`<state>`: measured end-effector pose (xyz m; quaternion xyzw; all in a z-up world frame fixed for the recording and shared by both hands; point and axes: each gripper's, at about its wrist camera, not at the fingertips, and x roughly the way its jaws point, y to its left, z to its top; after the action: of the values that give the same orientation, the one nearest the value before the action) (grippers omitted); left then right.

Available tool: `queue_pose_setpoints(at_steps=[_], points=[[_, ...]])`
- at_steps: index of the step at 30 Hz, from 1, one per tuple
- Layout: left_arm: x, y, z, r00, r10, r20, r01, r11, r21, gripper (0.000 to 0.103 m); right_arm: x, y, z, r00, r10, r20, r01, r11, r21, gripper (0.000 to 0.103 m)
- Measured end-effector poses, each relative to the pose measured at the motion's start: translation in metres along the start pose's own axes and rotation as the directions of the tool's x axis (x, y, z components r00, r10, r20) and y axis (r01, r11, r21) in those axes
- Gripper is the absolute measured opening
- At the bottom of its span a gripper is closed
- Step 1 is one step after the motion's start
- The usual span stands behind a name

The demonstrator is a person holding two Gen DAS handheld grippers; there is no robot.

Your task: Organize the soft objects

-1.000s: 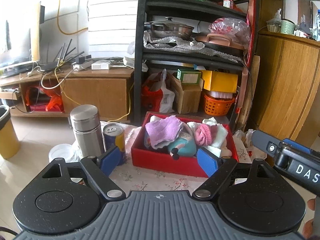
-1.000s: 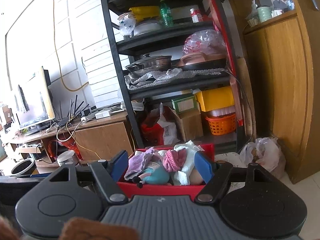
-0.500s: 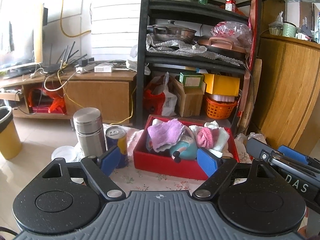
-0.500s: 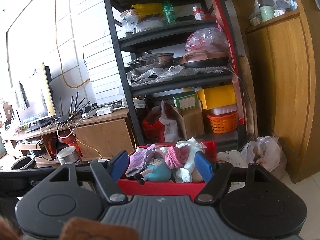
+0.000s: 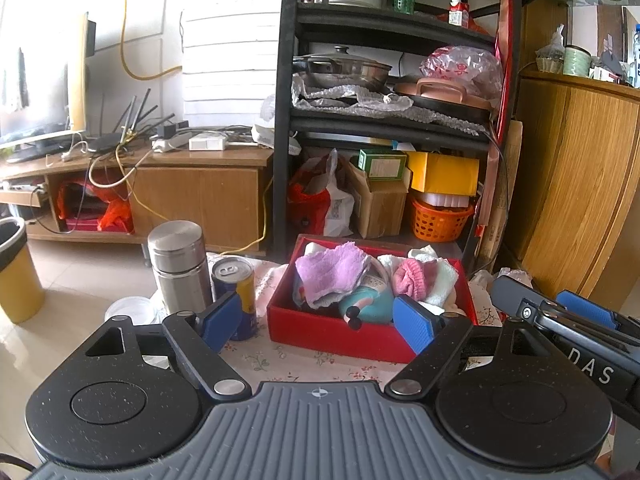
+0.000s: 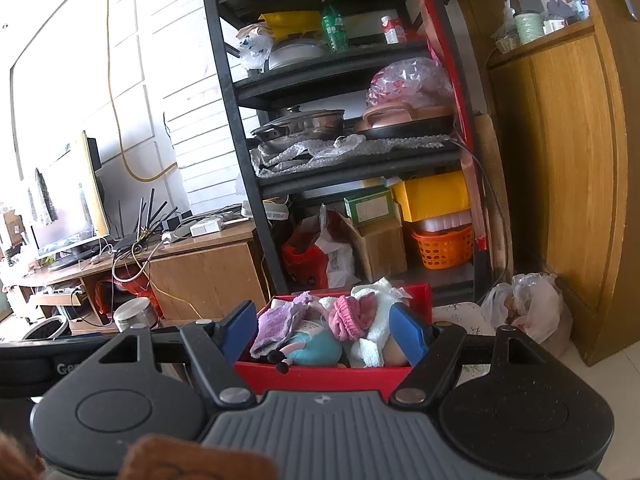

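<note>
A red box (image 5: pixel 332 336) sits on a floral tablecloth and holds soft things: a purple cloth (image 5: pixel 332 270), a pink knit hat (image 5: pixel 410 280), a white cloth (image 5: pixel 440 280) and a teal plush toy (image 5: pixel 366 304). The box (image 6: pixel 320 374) also shows in the right wrist view with the purple cloth (image 6: pixel 278 326) and the pink hat (image 6: pixel 350 316). My left gripper (image 5: pixel 318 322) is open and empty, a little short of the box. My right gripper (image 6: pixel 324 330) is open and empty, just before the box; it shows at the right of the left wrist view (image 5: pixel 560 316).
A steel flask (image 5: pixel 180 266) and a drink can (image 5: pixel 236 286) stand left of the box. A white lid (image 5: pixel 130 310) lies beside them. A black shelf rack (image 5: pixel 384 120) with pots stands behind, a wooden cabinet (image 5: pixel 580 200) to the right, and a plastic bag (image 6: pixel 528 312) lies on the floor.
Both grippers have drawn slightly back and up from the box. The jaws stay open and empty. The things in the box have not moved.
</note>
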<state>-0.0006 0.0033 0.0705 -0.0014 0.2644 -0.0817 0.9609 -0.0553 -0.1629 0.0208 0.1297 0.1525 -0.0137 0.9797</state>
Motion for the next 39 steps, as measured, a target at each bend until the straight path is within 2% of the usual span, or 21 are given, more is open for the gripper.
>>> queue_pose_setpoints(at_steps=[17,35,39], points=[[-0.0005,0.0003,0.0012,1.0,0.0,0.002,0.0,1.0,0.002,0.081,-0.0023,-0.0018,0.0001,1.0,-0.003,0.009,0.003,1.0,0.008,0.045],[-0.0052,-0.0014,0.0046,0.999,0.027,0.04,-0.028,0.999,0.034,0.083,-0.0033,-0.001,0.0002,1.0,0.0,0.016,0.0,1.0,0.012,0.045],[-0.0062,-0.0001,0.0058,0.998,0.038,0.046,-0.039,0.999,0.029,0.088,-0.0054,0.001,0.0004,1.0,0.003,0.029,-0.004,1.0,0.016,0.045]])
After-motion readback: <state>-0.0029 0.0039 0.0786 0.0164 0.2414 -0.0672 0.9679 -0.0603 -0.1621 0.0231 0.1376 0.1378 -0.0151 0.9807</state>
